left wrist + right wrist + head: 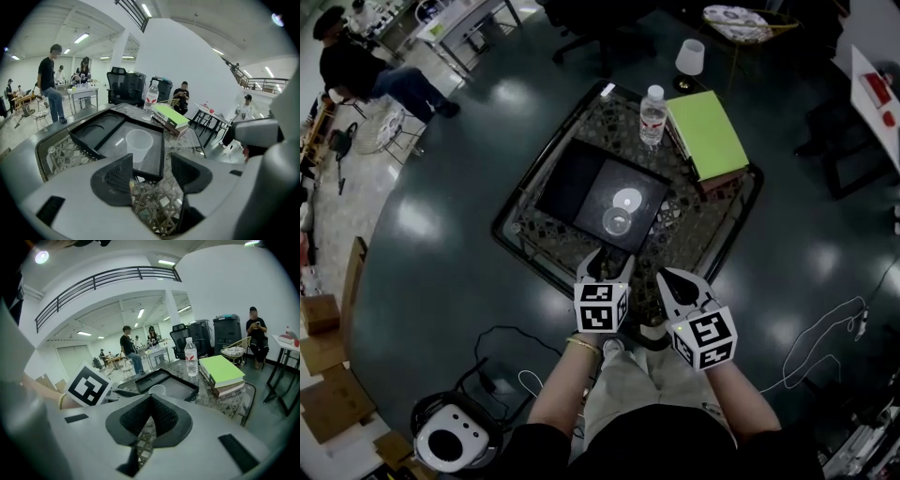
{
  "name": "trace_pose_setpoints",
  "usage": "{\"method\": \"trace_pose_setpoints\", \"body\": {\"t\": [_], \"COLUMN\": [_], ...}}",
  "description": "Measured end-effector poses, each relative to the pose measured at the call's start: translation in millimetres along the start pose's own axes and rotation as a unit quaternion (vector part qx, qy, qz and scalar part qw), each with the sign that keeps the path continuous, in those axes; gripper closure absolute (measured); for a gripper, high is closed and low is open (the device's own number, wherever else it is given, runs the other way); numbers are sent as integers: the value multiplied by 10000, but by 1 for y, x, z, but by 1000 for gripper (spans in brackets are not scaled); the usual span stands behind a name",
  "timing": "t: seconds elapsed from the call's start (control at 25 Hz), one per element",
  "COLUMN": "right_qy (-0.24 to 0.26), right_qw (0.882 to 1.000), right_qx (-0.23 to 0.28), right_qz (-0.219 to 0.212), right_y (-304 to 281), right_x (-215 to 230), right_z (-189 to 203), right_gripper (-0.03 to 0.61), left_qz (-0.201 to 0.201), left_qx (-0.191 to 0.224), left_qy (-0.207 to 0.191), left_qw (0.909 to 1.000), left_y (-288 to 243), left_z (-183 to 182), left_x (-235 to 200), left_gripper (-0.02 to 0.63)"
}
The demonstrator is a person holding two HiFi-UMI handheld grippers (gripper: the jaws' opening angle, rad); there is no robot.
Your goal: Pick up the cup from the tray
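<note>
At the near edge of the glass-topped bench (pixel 717 220), the left tongs (pixel 612 264) hung with jaws well apart and nothing between them, pointing toward the clear cup (pixel 617 221), which stood upright in the black tray (pixel 567 183) near the middle of the bench, in the compartment nearer the right edge. Just beside the left tongs, the right tongs (pixel 666 278) had its jaws closed tip to tip on nothing. A water bottle (pixel 652 114) and a green-topped stack of books (pixel 705 133) stood beyond the tray, toward the far right corner
</note>
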State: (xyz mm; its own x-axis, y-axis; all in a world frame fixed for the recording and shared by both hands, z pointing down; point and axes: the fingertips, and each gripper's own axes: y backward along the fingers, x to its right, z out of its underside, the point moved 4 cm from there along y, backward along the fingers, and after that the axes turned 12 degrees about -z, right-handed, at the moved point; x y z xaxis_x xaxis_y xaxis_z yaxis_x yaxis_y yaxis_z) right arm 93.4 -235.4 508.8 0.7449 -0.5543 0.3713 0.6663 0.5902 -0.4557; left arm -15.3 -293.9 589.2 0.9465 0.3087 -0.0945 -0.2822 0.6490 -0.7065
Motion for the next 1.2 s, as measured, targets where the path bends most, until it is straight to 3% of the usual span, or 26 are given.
{"method": "trace_pose_setpoints", "body": {"t": [0.2, 0.48, 0.84, 0.96, 1.2], "right_qy": [-97, -194, -318, -324, -336], "right_qw": [9999, 9998, 9995, 9994, 9994], "right_qx": [-62, -40, -77, -76, -46], "right_qz": [-40, -67, -39, -12, 49], "right_y": [-7, -10, -9, -7, -2], "right_x": [11, 24, 31, 33, 34], "right_z": [2, -2, 6, 7, 7], "right_gripper": [568, 568, 568, 568, 568], "left_qz": [-122, -339, -687, -815, -836], "left_qx": [-143, -432, -726, -721, -697], "left_qy": [-41, -275, -263, -282, -378], "left_qw": [9998, 9981, 9946, 9937, 9933], "left_y": [-33, -68, -91, -94, -90], "left_z": [-6, -8, -6, -6, -7], "left_x": [-5, -6, -12, -14, -14], "left_gripper": [316, 285, 288, 327, 341]}}
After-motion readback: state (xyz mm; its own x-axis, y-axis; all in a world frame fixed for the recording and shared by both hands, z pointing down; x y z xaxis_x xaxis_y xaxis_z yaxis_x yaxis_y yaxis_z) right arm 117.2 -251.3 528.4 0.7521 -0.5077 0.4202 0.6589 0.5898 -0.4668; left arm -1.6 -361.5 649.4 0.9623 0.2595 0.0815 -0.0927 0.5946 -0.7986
